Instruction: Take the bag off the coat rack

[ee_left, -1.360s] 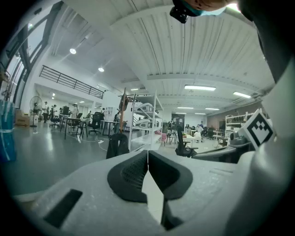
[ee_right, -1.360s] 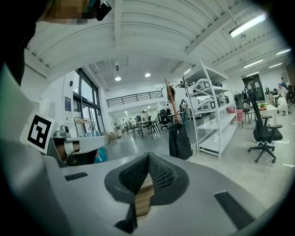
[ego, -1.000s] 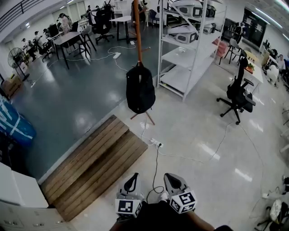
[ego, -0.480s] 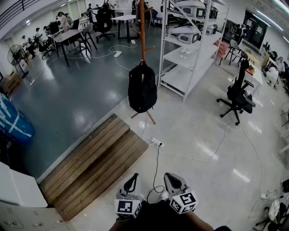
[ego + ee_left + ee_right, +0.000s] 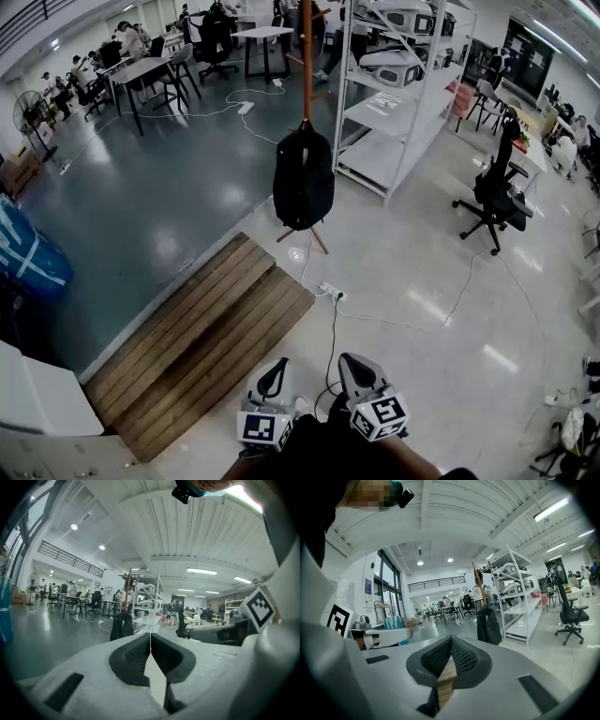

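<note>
Bag (image 5: 303,178) hangs on the coat rack (image 5: 307,56) beside white shelving (image 5: 403,94), well apart from both grippers. Left gripper (image 5: 273,379) and right gripper (image 5: 355,372) are pressed closed on nothing; reaching, grasping and lifting off all remain.

bag (image 5: 303,178) hangs on coat rack (image 5: 307,56), left of shelving (image 5: 403,84).

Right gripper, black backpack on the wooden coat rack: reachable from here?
Probably not yet. The right gripper is shut and held close in; the black backpack hangs far ahead. Only loose cables lie between, so stepping closer should do.
</note>
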Demonstrator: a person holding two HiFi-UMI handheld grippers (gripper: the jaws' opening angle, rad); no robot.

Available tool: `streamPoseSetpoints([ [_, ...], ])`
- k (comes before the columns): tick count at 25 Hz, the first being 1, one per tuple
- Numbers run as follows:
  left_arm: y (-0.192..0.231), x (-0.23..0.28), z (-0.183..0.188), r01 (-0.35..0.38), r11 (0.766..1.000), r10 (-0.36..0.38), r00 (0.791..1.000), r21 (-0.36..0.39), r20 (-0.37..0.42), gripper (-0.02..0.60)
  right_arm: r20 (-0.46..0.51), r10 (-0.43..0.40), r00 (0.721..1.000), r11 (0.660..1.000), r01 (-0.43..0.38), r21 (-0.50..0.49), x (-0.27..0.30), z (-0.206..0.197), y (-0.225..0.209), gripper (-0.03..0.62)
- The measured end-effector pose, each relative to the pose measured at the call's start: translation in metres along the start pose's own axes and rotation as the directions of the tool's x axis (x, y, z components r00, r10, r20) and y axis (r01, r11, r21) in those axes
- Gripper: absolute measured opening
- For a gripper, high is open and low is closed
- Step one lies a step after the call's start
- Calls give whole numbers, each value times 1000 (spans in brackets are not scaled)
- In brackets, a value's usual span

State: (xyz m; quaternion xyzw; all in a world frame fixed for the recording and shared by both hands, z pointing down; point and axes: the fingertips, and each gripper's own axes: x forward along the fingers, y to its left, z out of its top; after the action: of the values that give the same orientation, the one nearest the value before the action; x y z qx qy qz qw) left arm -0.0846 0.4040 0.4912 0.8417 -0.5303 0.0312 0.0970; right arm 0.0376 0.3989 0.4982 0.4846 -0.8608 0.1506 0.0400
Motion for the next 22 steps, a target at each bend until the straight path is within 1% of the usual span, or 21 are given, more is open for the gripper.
streamPoseSetpoints([
  [5,13,4,-3,6,1000,-6,1000,-15,-13,18,-10,-10,1000,1000,10,6,11,0,6,12],
  [11,23,24,-9,-1,1000,0,1000,-25,-27,18,-23,-14,1000,1000,14,20,32,-3,-10,12],
  [16,39,65,-3,-28,1000,28,999,-14,-30,18,-25,4,1000,1000,-4,25,67,6,-37,12],
  [22,56,135,11,-65,998,65,997,-13,-36,18,-24,33,999,999,-32,30,123,25,-90,12],
])
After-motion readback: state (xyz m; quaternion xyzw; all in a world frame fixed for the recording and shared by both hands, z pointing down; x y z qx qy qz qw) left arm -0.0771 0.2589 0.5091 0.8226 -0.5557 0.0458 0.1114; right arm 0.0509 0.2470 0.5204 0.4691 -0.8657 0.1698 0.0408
